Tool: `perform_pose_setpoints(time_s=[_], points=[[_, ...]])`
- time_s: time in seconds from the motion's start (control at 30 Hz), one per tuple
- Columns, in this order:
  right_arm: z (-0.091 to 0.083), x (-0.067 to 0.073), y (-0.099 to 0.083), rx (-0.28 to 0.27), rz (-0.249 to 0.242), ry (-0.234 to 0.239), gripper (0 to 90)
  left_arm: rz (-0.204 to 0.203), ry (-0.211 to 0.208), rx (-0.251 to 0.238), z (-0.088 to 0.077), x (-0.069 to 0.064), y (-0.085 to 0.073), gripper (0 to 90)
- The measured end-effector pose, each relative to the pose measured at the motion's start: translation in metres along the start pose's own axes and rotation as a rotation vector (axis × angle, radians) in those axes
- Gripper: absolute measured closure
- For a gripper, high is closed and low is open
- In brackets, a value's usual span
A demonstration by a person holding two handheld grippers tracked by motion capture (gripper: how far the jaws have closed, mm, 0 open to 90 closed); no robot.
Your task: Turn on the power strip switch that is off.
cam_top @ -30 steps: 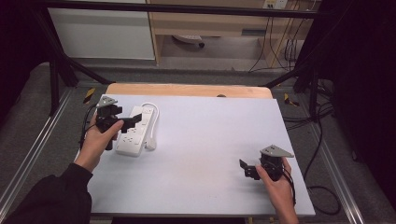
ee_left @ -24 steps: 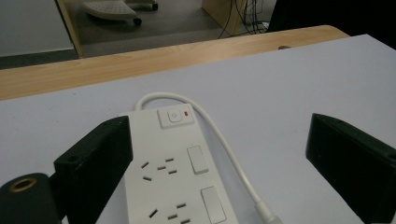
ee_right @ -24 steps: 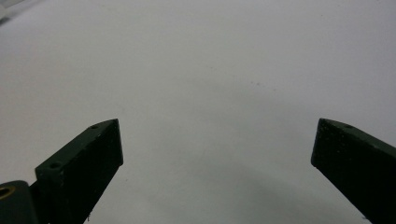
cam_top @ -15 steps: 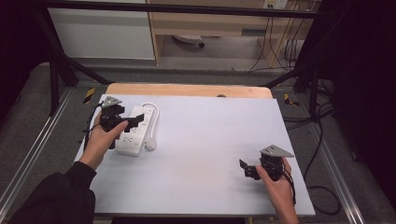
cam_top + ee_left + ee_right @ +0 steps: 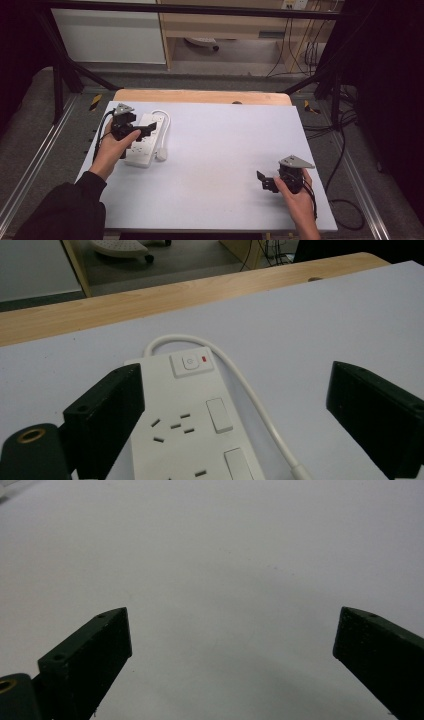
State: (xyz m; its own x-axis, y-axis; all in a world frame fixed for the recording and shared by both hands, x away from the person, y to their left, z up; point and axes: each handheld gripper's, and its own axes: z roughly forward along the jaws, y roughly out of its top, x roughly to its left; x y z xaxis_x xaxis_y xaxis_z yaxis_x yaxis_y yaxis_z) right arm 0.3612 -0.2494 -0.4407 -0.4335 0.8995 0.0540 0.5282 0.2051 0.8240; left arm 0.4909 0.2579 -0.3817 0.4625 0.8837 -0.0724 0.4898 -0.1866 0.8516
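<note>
While the left gripper (image 5: 145, 130) hangs over the white power strip (image 5: 145, 140), its two black jaws stand spread wide, gripping nothing. From the left gripper view the strip (image 5: 192, 415) lies between and below those jaws, with the left jaw over the strip's near left edge and the right jaw well off to the strip's right, past the cord. Whether the left jaw actually touches the strip's casing cannot be told. The strip's round power button (image 5: 190, 362) and a small red indicator (image 5: 204, 358) sit at the strip's far end, with sockets and rocker switches closer to the gripper. A white cord (image 5: 240, 385) loops out of the strip's far end and runs back along the strip's right side.

Seen from the high view, the strip rests on the white table (image 5: 215, 165), toward its left side, and the person's left hand (image 5: 112, 150) lies just beside the strip's left edge. The right gripper (image 5: 264, 181) is well apart from the strip, far to the strip's right and nearer the person. Its jaws are likewise spread wide over bare tabletop (image 5: 215, 560), holding nothing.
</note>
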Motion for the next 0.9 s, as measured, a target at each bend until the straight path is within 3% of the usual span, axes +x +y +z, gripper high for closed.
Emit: perform_pose_setpoints(time_s=[0.33, 0.9], points=[[0.0, -0.001, 0.0, 0.001, 0.009, 0.001, 2.7, 0.006, 0.024, 0.034, 0.007, 0.002, -0.004, 11.2], [-0.001, -0.003, -0.001, 0.004, 0.012, -0.003, 2.7, 0.051, 0.038, 0.1, 0.013, -0.005, -0.006, 31.1]])
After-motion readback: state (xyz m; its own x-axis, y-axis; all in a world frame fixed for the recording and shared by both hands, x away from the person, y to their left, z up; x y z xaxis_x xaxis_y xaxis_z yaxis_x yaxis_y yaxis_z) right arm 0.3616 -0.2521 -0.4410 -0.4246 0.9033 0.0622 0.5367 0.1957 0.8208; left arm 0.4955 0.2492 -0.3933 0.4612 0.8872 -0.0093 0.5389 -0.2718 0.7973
